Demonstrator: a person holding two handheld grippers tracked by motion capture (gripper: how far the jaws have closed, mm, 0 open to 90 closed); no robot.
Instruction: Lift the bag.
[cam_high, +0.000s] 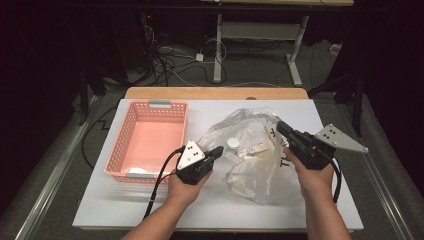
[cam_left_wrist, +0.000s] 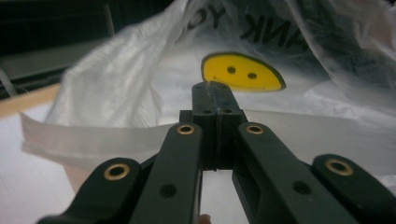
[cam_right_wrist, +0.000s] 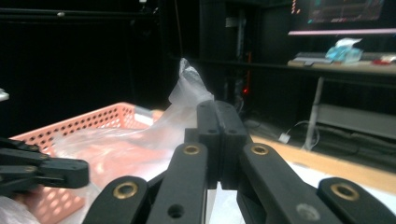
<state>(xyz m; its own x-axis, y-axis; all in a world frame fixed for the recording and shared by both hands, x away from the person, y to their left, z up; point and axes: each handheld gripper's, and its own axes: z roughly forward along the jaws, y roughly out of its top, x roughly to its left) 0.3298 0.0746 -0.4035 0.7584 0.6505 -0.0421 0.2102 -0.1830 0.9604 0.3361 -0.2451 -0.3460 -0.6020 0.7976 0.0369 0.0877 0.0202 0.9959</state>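
Now, low in the frame, the left gripper (cam_high: 218, 151) and right gripper (cam_high: 281, 128) each pinch an edge of the clear plastic bag (cam_high: 250, 165), jaws clamped tight on the film. It sits centre-right on the white table (cam_high: 100, 210), thin, limp and slippery, apparently light; small items (cam_high: 233, 144) sag inside. Gripping gathered edges looks safest. Beyond, at left, sits the pink basket (cam_high: 131, 116).

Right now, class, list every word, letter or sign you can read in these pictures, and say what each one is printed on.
"ANK" and part of "YO": black letters on the clear plastic bag, cut off by folds, left gripper view.
Yellow smiley face sign: printed on the same bag.
"TH": black letters on the bag's side, high view; the rest is hidden.
Monitor text in the right gripper view: too blurred to read.
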